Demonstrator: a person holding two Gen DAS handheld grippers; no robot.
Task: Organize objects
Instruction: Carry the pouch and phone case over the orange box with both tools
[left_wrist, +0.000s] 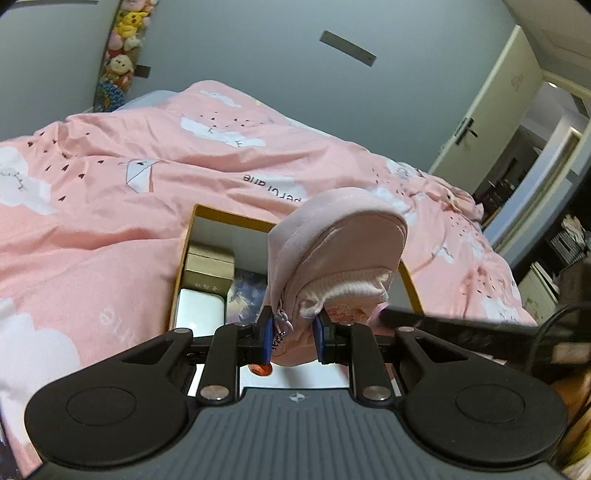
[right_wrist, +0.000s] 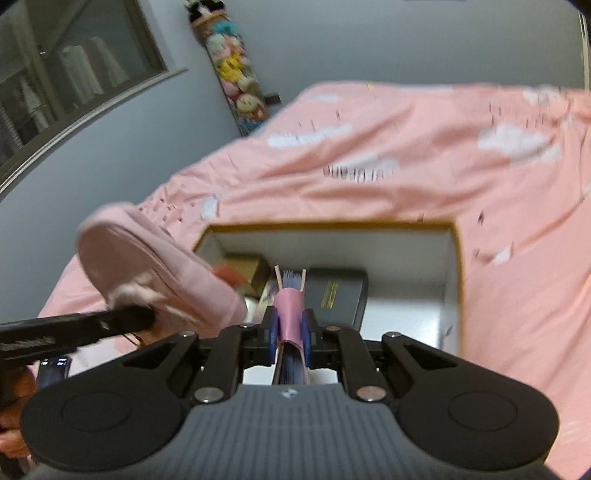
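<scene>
My left gripper (left_wrist: 294, 338) is shut on a pink zip pouch (left_wrist: 332, 251) and holds it above the open cardboard box (left_wrist: 229, 218) on the bed. The pouch (right_wrist: 155, 266) also shows at the left of the right wrist view. My right gripper (right_wrist: 290, 334) is shut on a thin pink-covered booklet (right_wrist: 290, 306), held edge-up over the box (right_wrist: 332, 226). Inside the box lie a gold box (left_wrist: 210, 264), a white case (left_wrist: 199, 308), a purple card (left_wrist: 245, 295) and a black box (right_wrist: 338, 293).
The box rests on a pink duvet (left_wrist: 129, 158) with cloud prints. A hanging column of plush toys (left_wrist: 122, 51) is at the wall corner. A door (left_wrist: 491, 110) stands open at the right. A window (right_wrist: 74, 74) is on the left wall.
</scene>
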